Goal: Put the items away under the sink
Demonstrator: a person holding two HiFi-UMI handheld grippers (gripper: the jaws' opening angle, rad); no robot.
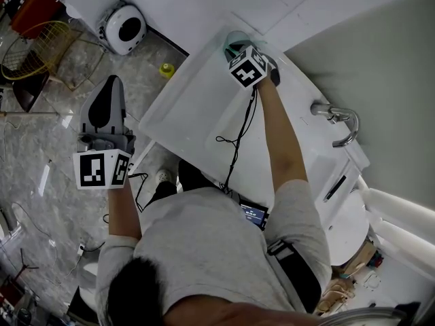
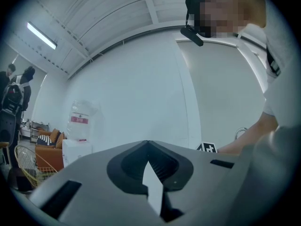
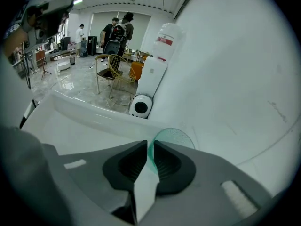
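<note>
My right gripper (image 1: pixel 239 49) reaches to the far end of the white sink counter (image 1: pixel 183 111), close to the wall. In the right gripper view its jaws (image 3: pixel 149 149) are shut on the thin rim of a translucent green cup (image 3: pixel 178 136). From the head view only a small part of that cup (image 1: pixel 233 41) shows beyond the marker cube. My left gripper (image 1: pixel 109 90) hangs out over the floor left of the counter, jaws tilted up toward the wall. Its jaws (image 2: pixel 148 147) are shut with nothing between them.
A chrome faucet (image 1: pixel 338 119) stands on the counter at the right. On the floor lie a round white appliance (image 1: pixel 124 27), a small yellow object (image 1: pixel 166 68) and a wire chair (image 1: pixel 37 49). A water dispenser (image 3: pixel 157 65) stands behind; people stand far off.
</note>
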